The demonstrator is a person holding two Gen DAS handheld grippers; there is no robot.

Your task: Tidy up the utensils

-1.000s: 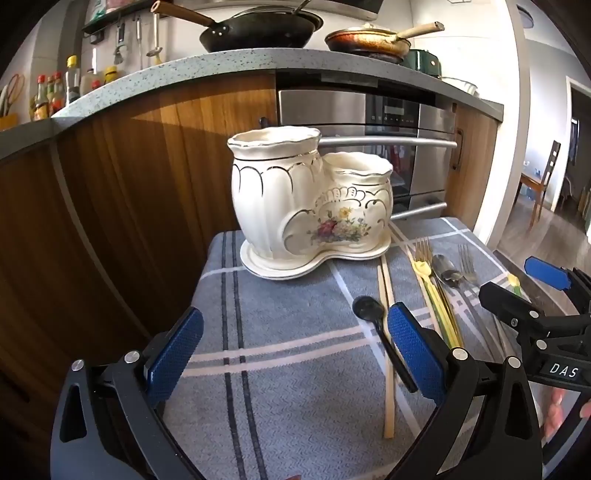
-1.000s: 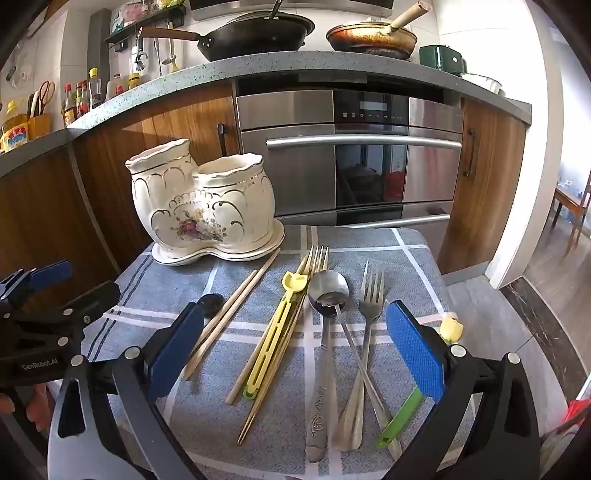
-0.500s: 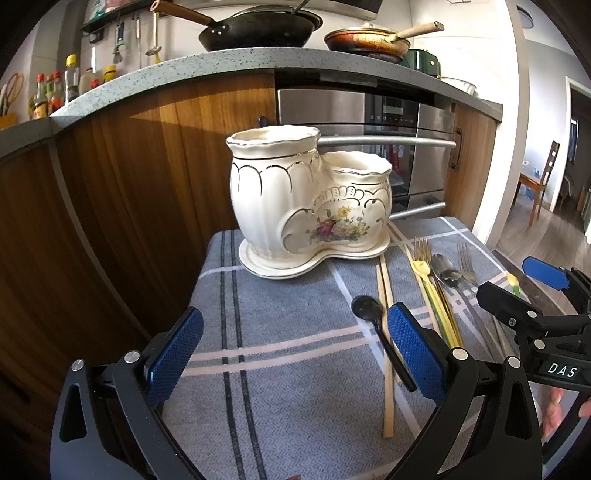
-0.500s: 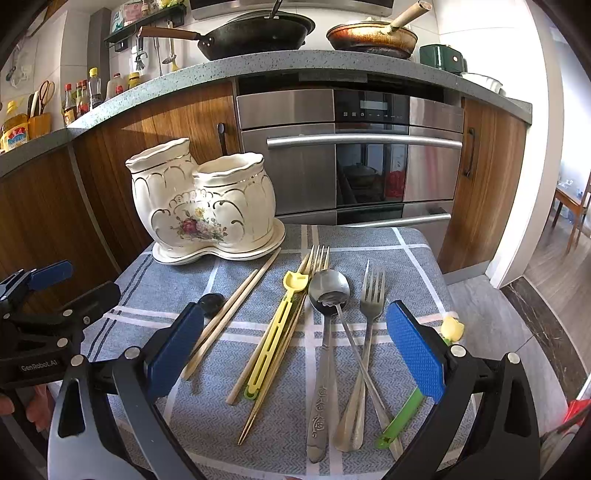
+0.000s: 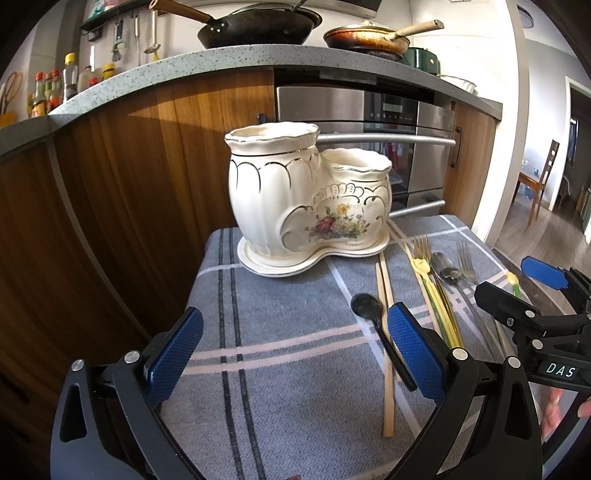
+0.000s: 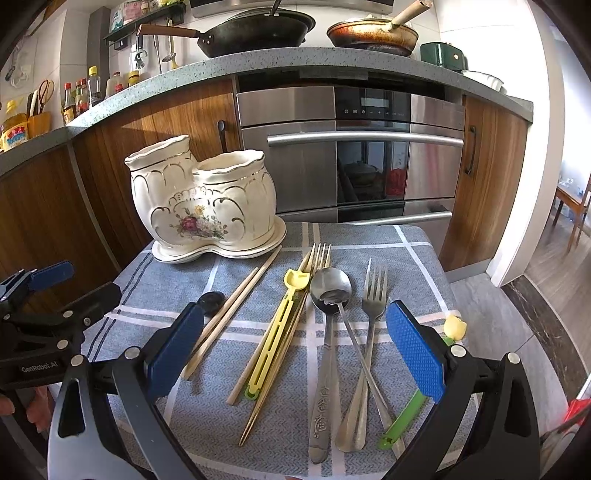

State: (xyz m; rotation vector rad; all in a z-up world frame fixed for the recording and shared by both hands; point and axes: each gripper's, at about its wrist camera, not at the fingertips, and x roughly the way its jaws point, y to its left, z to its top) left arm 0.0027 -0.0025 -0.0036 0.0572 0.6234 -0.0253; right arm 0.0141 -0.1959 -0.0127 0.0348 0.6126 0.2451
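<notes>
A cream two-pot ceramic utensil holder (image 5: 306, 199) (image 6: 203, 206) stands empty at the back of the blue plaid cloth (image 5: 288, 354) (image 6: 413, 258). Lying loose on the cloth are wooden chopsticks (image 6: 229, 314), a yellow utensil (image 6: 280, 332), a steel spoon (image 6: 327, 332), a steel fork (image 6: 371, 332), a gold fork (image 6: 319, 254), a green-handled piece (image 6: 402, 417) and a black spoon (image 5: 380, 332). My left gripper (image 5: 291, 354) is open and empty over the cloth's left part. My right gripper (image 6: 295, 347) is open and empty above the utensils.
The cloth covers a small table standing against wooden cabinets (image 5: 129, 184) and a steel oven (image 6: 351, 155). Pans (image 6: 258, 29) sit on the counter above. The floor drops away on the right (image 6: 535, 314).
Both grippers have barely shifted. Nothing has been picked up or moved.
</notes>
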